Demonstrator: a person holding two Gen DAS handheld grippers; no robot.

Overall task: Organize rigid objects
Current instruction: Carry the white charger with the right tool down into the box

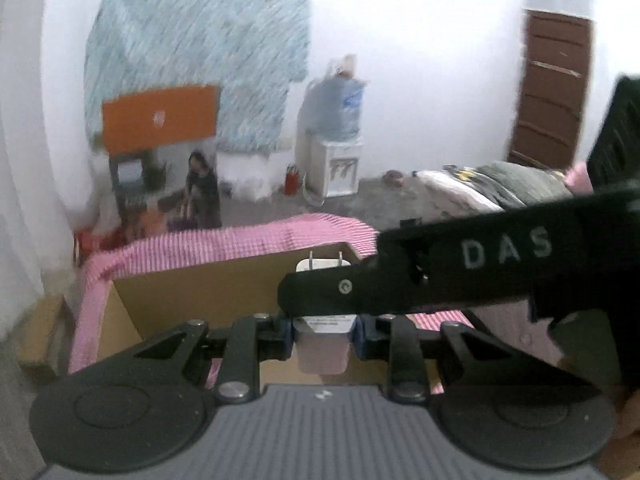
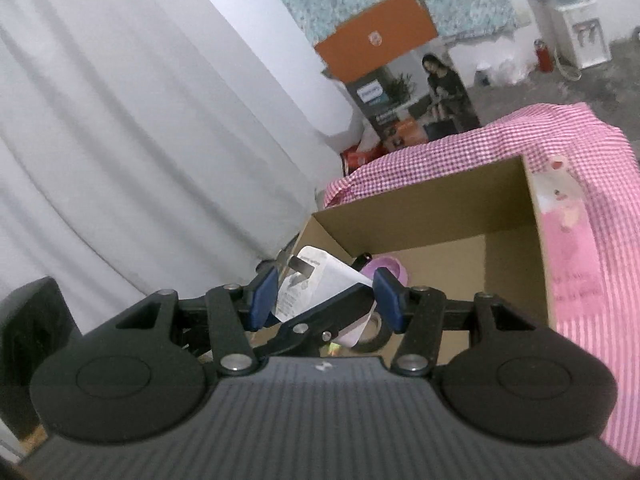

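Left gripper (image 1: 323, 338) fingers clamp a white charger (image 1: 323, 322) above the cardboard box (image 2: 432, 204); right gripper (image 2: 326, 300) fingers apart, reaching across it.

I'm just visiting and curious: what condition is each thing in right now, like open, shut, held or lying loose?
Left gripper: shut on the white charger.
White charger: held, prongs pointing away, above the cardboard box.
Right gripper: open, fingers either side of the charger, not clamped.
Cardboard box: open-topped, on the pink checked cloth.
Tape roll: lying loose inside the box.
Purple item: inside the box, partly hidden.
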